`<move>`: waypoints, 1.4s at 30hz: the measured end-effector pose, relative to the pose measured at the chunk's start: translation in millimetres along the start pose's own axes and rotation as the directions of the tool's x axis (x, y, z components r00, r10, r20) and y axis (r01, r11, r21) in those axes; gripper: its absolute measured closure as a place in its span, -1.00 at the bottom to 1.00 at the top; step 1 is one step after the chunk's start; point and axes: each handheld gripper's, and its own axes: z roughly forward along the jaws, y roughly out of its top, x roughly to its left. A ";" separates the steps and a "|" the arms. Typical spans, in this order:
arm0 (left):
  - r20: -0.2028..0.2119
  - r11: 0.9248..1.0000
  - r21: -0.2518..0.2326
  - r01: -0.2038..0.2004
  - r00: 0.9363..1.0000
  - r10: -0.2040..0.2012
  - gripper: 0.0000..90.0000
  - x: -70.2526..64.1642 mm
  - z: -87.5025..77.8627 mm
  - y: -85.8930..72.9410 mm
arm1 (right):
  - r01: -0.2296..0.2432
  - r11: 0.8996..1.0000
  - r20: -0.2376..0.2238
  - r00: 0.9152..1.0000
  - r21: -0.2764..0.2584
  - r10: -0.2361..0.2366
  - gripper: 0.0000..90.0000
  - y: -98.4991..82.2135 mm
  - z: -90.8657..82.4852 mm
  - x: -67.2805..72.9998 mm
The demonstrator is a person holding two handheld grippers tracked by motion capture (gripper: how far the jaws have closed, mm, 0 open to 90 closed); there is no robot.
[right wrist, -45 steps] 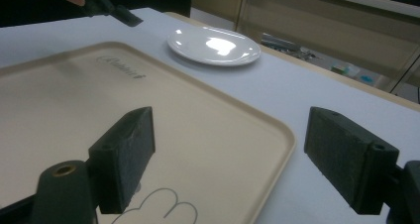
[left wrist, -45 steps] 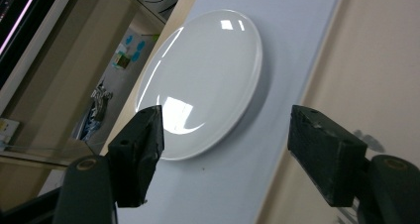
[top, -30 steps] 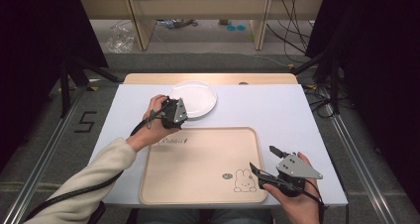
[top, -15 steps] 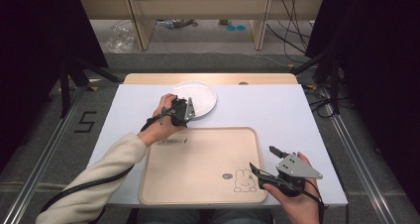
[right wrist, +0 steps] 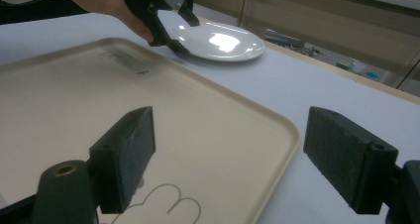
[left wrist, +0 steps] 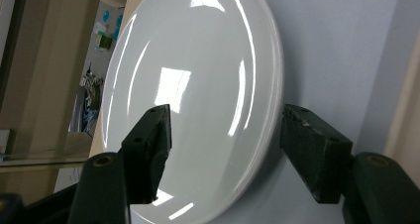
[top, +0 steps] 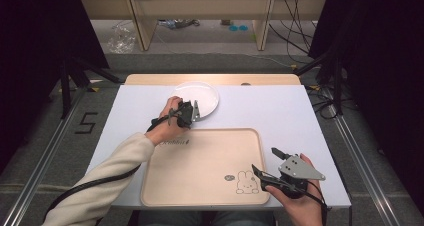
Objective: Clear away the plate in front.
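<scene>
A glossy white plate [top: 206,92] lies at the far middle of the white table. My left gripper [top: 195,111] is at its near rim, tilted on its side. In the left gripper view the plate's rim [left wrist: 267,85] runs between the two jaws, one over the dish and one beside it above the table. The jaws have just been closing, and a gap still shows at the outer pad [left wrist: 309,152], so the left gripper [left wrist: 225,130] is open. My right gripper [top: 265,160] stands open with nothing in it over the near right corner of a beige tray [top: 200,161].
The tray [right wrist: 74,95] has a rabbit drawing [top: 246,182] near my right gripper [right wrist: 230,149]. Bare white tabletop [top: 285,111] lies right of the plate [right wrist: 218,40]. A wooden strip [top: 150,79] edges the far side, with shelving legs and cables on the floor beyond.
My left hand has moved right and down to the plate's near rim, so the rim now lies between the jaws. The right hand has stayed put.
</scene>
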 end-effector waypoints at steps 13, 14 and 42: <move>0.012 0.999 0.031 -0.032 0.999 0.031 -0.14 -3.2 11.7 0.6 | -0.004 1.000 0.000 1.000 -0.001 0.004 -0.53 -0.3 0.8 0.4; 0.011 0.999 0.033 -0.036 0.999 0.035 -0.13 -3.1 12.2 1.1 | -0.003 1.000 0.000 1.000 -0.001 0.003 -0.53 -0.3 0.7 0.3; 0.046 0.991 0.081 -0.106 0.994 0.103 0.77 -13.3 15.4 14.1 | -0.022 1.000 -0.019 1.000 0.022 0.022 -0.53 -1.4 1.6 1.5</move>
